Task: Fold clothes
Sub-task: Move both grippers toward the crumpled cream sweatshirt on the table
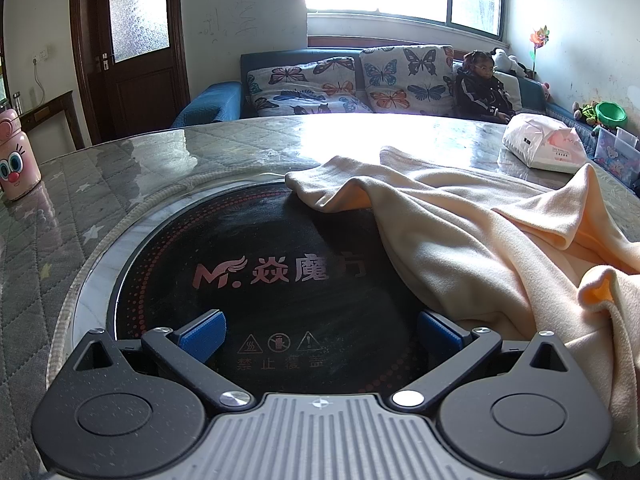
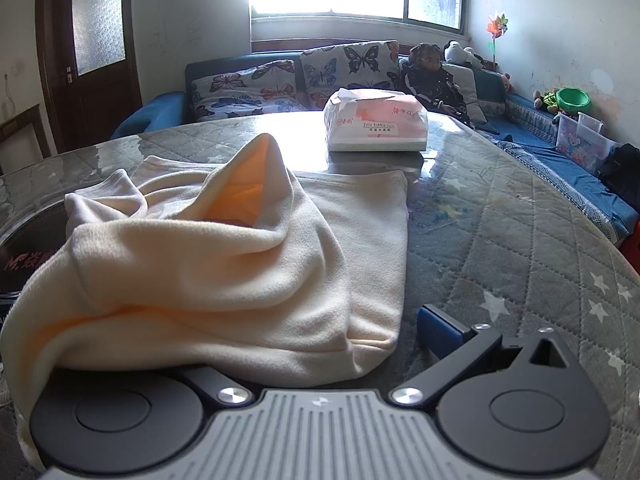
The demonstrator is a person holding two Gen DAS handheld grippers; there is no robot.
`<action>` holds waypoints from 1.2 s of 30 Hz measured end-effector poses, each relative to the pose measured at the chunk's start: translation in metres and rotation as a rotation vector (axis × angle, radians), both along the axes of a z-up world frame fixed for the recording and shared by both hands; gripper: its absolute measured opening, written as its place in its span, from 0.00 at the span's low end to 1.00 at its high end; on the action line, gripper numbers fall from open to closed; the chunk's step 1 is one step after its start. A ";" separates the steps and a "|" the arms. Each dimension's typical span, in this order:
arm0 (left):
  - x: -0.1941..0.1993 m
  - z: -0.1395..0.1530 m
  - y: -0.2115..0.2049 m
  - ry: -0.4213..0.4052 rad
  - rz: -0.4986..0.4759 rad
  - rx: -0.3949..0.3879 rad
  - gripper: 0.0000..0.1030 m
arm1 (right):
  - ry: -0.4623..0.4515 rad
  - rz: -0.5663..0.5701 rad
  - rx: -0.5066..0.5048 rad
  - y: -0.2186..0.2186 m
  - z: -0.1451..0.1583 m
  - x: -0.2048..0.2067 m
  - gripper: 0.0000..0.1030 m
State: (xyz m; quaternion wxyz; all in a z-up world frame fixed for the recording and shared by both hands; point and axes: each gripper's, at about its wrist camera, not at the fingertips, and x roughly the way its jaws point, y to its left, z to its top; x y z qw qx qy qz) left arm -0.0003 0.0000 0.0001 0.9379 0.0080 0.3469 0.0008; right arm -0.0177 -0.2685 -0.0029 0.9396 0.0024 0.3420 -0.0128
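While both tools gape wide, holding nothing, the cream fleece garment lies rumpled on the counter, its peach lining showing.

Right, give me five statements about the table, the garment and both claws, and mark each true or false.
1. The left claw is open, with nothing between its fingers. True.
2. The cream garment covers the whole black round hob. False: it overlaps only the hob's right side; the logo still shows.
3. A tissue pack lies on the table beyond the garment. True.
4. The garment lies folded flat in a neat rectangle. False: it is bunched, with a fold standing up.
5. Cloth drapes over the left finger of the right claw. True: only its right blue pad is visible.
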 end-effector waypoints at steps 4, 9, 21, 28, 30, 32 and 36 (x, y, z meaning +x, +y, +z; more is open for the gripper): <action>-0.003 0.001 0.001 -0.007 -0.022 -0.001 1.00 | 0.005 0.010 -0.022 -0.002 0.003 -0.006 1.00; -0.004 0.001 0.000 0.008 -0.028 -0.004 1.00 | -0.001 0.024 -0.060 -0.006 0.008 -0.016 1.00; -0.038 0.017 0.007 0.034 -0.012 0.006 1.00 | -0.052 0.042 -0.091 -0.024 0.030 -0.062 1.00; -0.062 0.027 0.006 0.044 -0.002 -0.019 1.00 | -0.077 0.050 -0.083 -0.033 0.042 -0.088 1.00; -0.069 0.028 0.004 0.049 -0.003 -0.032 1.00 | -0.085 0.057 -0.081 -0.033 0.044 -0.097 1.00; -0.077 0.031 0.002 0.045 -0.008 -0.035 1.00 | -0.098 0.064 -0.083 -0.031 0.045 -0.106 1.00; -0.092 0.035 -0.002 0.047 -0.015 -0.035 1.00 | -0.104 0.081 -0.072 -0.028 0.044 -0.120 1.00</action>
